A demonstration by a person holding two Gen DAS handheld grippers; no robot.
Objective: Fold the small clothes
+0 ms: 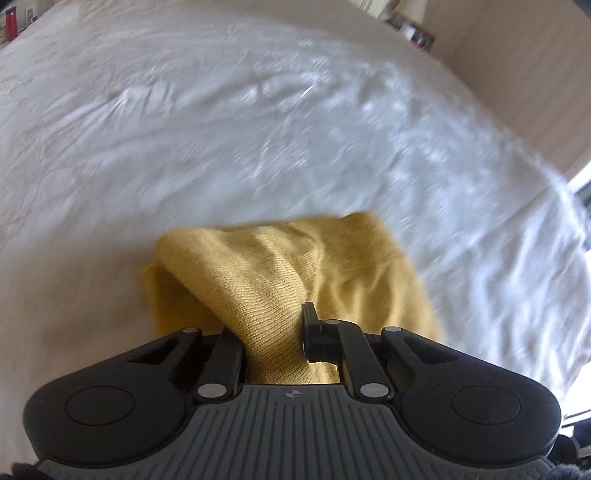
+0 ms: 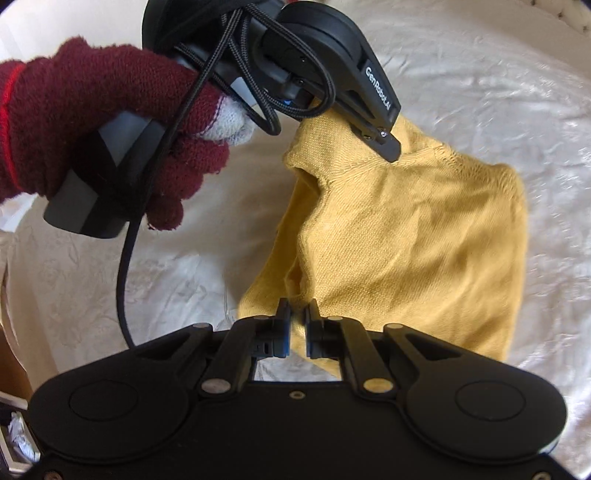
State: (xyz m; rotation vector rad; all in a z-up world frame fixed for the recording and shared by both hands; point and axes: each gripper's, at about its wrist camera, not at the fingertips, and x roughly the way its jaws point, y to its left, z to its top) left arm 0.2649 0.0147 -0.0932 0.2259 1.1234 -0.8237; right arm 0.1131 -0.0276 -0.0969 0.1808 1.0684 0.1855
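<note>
A small yellow knit garment (image 2: pixel 399 240) hangs bunched above a white bedspread (image 2: pixel 110 288), lifted at two points. In the right wrist view my right gripper (image 2: pixel 297 326) is shut on the garment's near lower edge, with the cloth pinched between its pads. Further up in that view, a hand in a maroon glove (image 2: pixel 92 122) holds my left gripper (image 2: pixel 388 146), which is shut on the garment's upper edge. In the left wrist view the yellow garment (image 1: pixel 280 266) drapes forward from my left gripper (image 1: pixel 273 332). The cloth hides its left finger; the right finger (image 1: pixel 312 332) shows.
The white bedspread (image 1: pixel 221 129) fills both views, blurred by motion in the left wrist view. A black cable (image 2: pixel 123 277) hangs from the left gripper's handle. A red object (image 1: pixel 11 24) and small items (image 1: pixel 410 29) stand beyond the bed's far edge, near a beige wall (image 1: pixel 517 74).
</note>
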